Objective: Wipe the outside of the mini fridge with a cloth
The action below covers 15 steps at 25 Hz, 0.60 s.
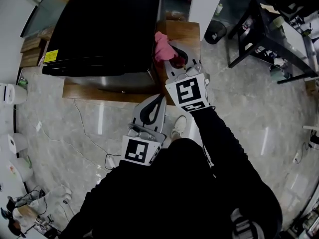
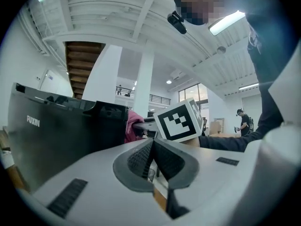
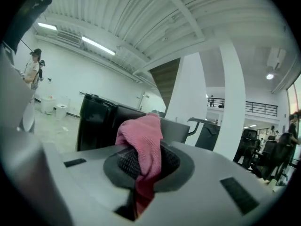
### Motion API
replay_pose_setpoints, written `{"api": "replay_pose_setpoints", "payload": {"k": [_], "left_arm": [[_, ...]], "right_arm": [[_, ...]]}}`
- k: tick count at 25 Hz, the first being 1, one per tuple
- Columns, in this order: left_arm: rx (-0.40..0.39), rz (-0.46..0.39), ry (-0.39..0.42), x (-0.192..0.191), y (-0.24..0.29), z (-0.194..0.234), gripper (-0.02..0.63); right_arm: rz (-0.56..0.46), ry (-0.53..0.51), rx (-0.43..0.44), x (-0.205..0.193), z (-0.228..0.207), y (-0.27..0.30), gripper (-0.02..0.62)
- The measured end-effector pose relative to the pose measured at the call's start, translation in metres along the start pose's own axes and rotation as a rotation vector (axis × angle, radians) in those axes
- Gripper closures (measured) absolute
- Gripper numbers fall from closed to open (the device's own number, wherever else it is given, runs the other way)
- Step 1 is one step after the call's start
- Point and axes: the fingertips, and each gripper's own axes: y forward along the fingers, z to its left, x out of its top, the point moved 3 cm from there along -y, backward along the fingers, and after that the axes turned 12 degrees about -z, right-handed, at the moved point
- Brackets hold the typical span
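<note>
The black mini fridge (image 1: 104, 29) stands on a low wooden platform (image 1: 182, 34), seen from above in the head view. My right gripper (image 1: 175, 63) is shut on a pink cloth (image 1: 162, 47), which sits against the fridge's right side near its front corner. In the right gripper view the pink cloth (image 3: 143, 149) bulges out between the jaws, with the fridge (image 3: 96, 121) behind it. My left gripper (image 1: 152, 108) hangs lower, in front of the fridge, its jaws closed together with nothing between them (image 2: 151, 161). The fridge (image 2: 51, 135) fills the left of that view.
A white cable (image 1: 87, 133) trails over the marble floor in front of the platform. A black metal table frame (image 1: 264, 29) and a dark bin (image 1: 216, 32) stand to the right. White appliances (image 1: 12, 93) line the left edge. My shoe (image 1: 178, 127) is near the platform.
</note>
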Motion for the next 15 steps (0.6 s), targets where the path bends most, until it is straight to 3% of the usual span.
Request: {"api": "replay_pose_setpoints", "payload": {"k": [6, 15], "left_arm": [[0.019, 0.022, 0.002, -0.019, -0.019, 0.014, 0.6], [0.018, 0.092, 0.002, -0.075, -0.011, 0.026, 0.6]], "right_arm": [[-0.003, 0.048, -0.033, -0.022, 0.014, 0.002, 0.561], [0.097, 0.1, 0.007, -0.112, 0.045, -0.002, 0.563]]}}
